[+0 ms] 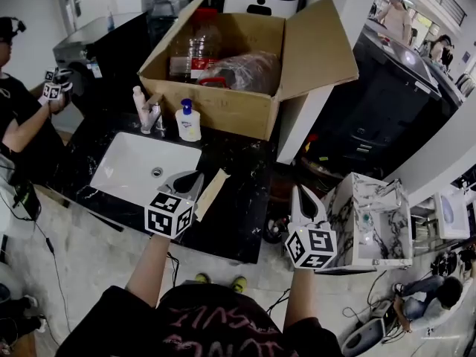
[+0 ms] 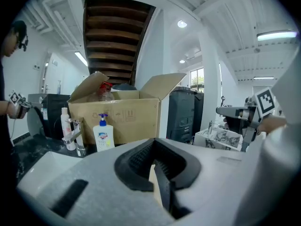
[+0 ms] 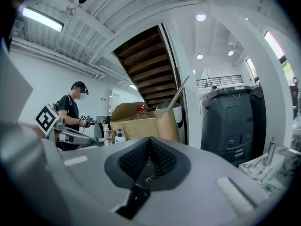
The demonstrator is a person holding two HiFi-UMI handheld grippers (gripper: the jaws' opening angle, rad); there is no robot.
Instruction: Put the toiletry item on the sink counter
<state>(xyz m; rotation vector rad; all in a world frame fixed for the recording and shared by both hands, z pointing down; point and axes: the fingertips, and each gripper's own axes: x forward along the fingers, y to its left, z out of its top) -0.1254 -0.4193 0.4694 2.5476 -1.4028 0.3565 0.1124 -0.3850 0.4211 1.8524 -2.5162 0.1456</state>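
A white pump bottle with a blue top (image 1: 188, 121) (image 2: 103, 134) stands on the black sink counter (image 1: 238, 207), just in front of the open cardboard box (image 1: 223, 103). A slim white bottle (image 1: 138, 101) (image 2: 65, 121) stands by the faucet (image 1: 154, 117). The box holds a clear plastic bottle (image 1: 199, 50) and a bagged item (image 1: 249, 71). My left gripper (image 1: 190, 178) (image 2: 153, 157) hovers shut over the counter beside the white basin (image 1: 126, 162), holding nothing that I can see. My right gripper (image 1: 301, 193) (image 3: 149, 147) is shut and empty, right of the counter's edge.
A beige cardboard strip (image 1: 212, 192) lies on the counter by my left gripper. A small marble-patterned sink unit (image 1: 368, 222) stands to the right, with a dark cabinet (image 1: 379, 103) behind it. Another person (image 1: 18, 117) with grippers stands at the far left.
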